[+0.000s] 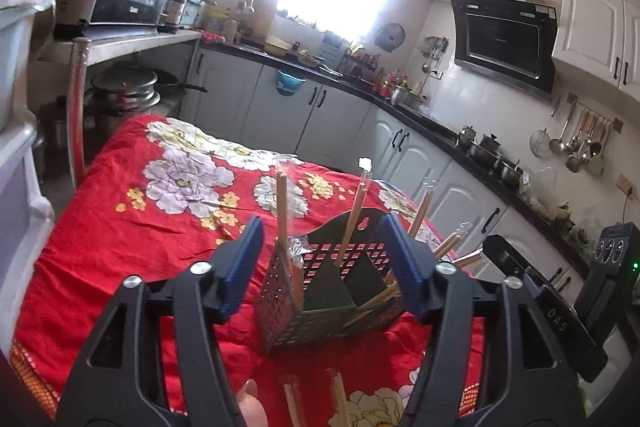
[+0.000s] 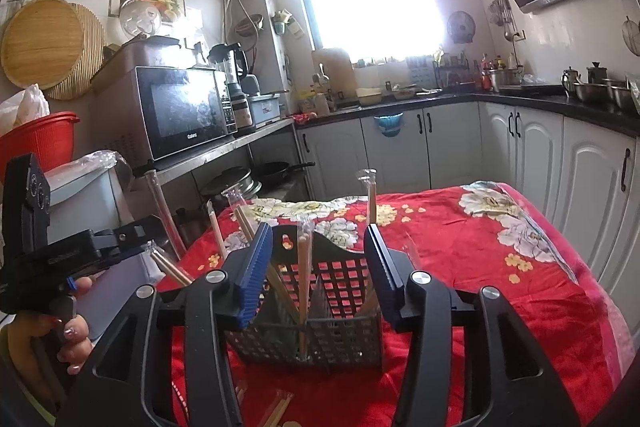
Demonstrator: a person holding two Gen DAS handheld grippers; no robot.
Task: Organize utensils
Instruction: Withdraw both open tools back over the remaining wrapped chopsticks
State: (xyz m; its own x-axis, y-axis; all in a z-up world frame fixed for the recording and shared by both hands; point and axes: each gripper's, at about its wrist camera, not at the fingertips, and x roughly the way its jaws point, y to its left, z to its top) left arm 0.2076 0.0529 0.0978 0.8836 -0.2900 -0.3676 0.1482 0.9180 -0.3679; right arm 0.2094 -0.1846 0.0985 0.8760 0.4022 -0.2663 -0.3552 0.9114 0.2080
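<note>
Chopsticks [image 1: 351, 223] in clear wrappers stand and lean inside a dark perforated basket [image 1: 320, 323] on the red flowered cloth [image 1: 132, 227]. The left gripper [image 1: 325, 263] has its blue pads spread to either side of the basket, gripping nothing. The right gripper [image 2: 318, 279] likewise stands released, its pads flanking the basket without pressing it. More wrapped chopsticks [image 2: 280, 409] lie on the cloth just in front of the basket.

Both wrist views closely face the caddy [image 1: 328, 291].
</note>
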